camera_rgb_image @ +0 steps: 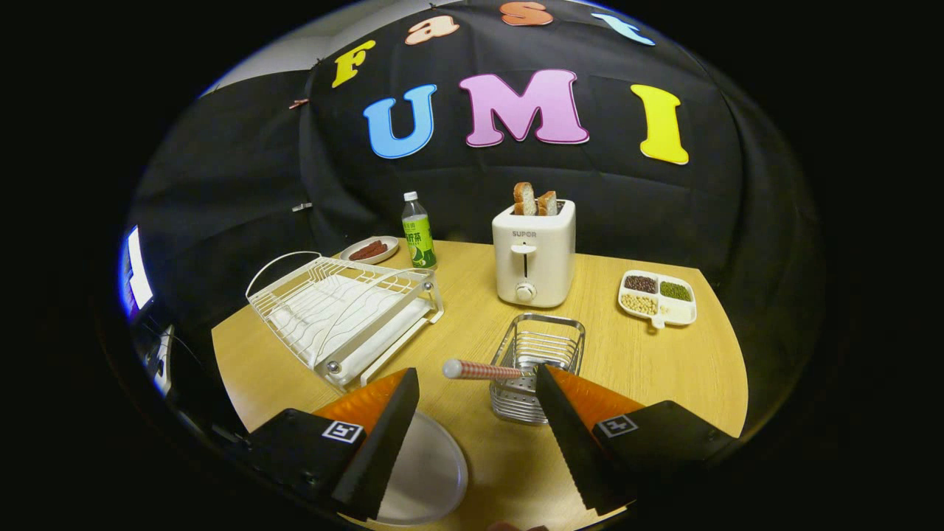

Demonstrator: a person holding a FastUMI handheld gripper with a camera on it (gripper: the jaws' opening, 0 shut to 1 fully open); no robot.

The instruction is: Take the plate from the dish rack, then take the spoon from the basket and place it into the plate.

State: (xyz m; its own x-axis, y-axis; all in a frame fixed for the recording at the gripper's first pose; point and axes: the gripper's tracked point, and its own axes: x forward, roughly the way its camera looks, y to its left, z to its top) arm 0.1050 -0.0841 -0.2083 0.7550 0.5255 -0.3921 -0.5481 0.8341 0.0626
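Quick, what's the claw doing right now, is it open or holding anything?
Claw: open, holding nothing. The spoon handle sticks out of the basket just ahead of its fingers; the plate lies on the table by them.

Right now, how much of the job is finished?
About half, it seems. The plate already lies on the table, out of the dish rack. The gripper is open and holds nothing. The spoon is not yet taken: its handle sticks out of the basket, just ahead of the fingers. Left: grab the spoon and put it in the plate.
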